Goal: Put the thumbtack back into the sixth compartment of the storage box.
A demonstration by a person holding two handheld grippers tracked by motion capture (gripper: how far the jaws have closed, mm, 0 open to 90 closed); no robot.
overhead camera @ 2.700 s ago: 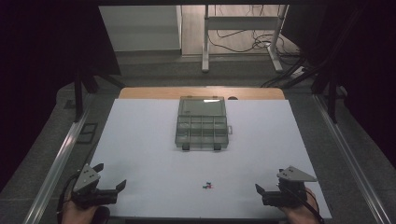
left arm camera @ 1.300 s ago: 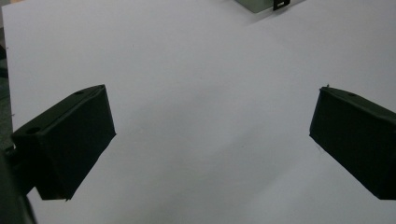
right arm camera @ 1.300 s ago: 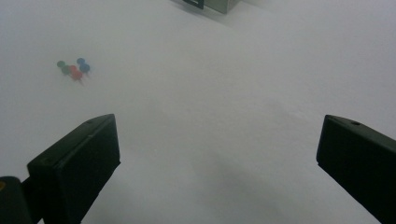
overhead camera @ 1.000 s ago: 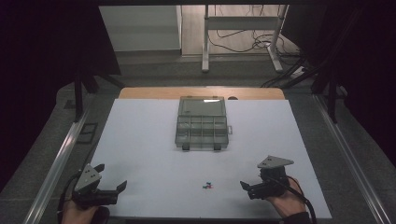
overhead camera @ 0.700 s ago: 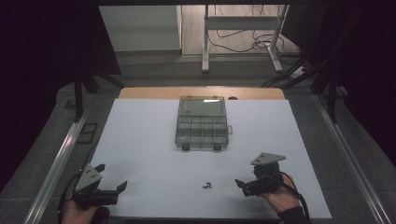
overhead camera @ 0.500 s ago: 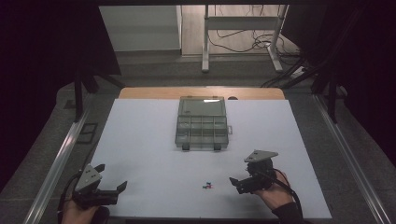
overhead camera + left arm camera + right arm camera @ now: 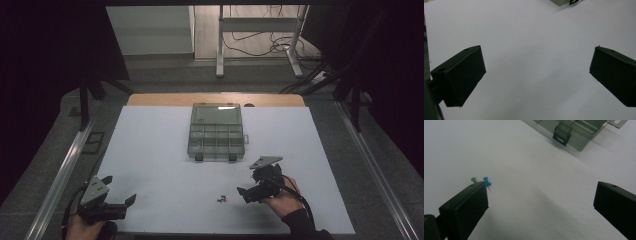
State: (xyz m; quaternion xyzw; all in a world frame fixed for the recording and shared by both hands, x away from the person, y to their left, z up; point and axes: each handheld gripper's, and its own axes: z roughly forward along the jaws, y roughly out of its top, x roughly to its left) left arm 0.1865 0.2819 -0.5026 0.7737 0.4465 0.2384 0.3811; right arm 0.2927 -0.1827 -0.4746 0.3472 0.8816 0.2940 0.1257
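**Right gripper spread beside two push pins, left gripper idle at the near corner**

High view: the right gripper (image 7: 248, 194) is held in a hand (image 7: 282, 199) near the front of the white table (image 7: 150, 150), its jaws spread and pointing left toward a small cluster of push pins (image 7: 221, 199). The pins lie on the table just beside the jaw tips, to their left, apart from them and not gripped. Behind them, toward the middle of the table, stands a clear compartment box (image 7: 217, 135) with its lid raised, well apart from both grippers. The left gripper (image 7: 120, 199) sits at the near left corner, jaws spread, holding nothing.

Left gripper view: the left gripper (image 7: 537, 75) shows both black jaws wide apart over bare white table, with a corner of the compartment box (image 7: 564, 2) at the top edge.

Right gripper view: the right gripper (image 7: 541, 197) has its jaws wide apart. A green push pin (image 7: 474, 180) and a blue push pin (image 7: 487, 181) lie side by side on the table right at the tip of the jaw on the left of this view, outside the gap between the jaws. The compartment box (image 7: 579, 132) with its black latch lies farther ahead.

Against the earlier frames, the right gripper has moved from the near right corner leftward and forward, close to the pins; the left gripper, pins and box have stayed put.
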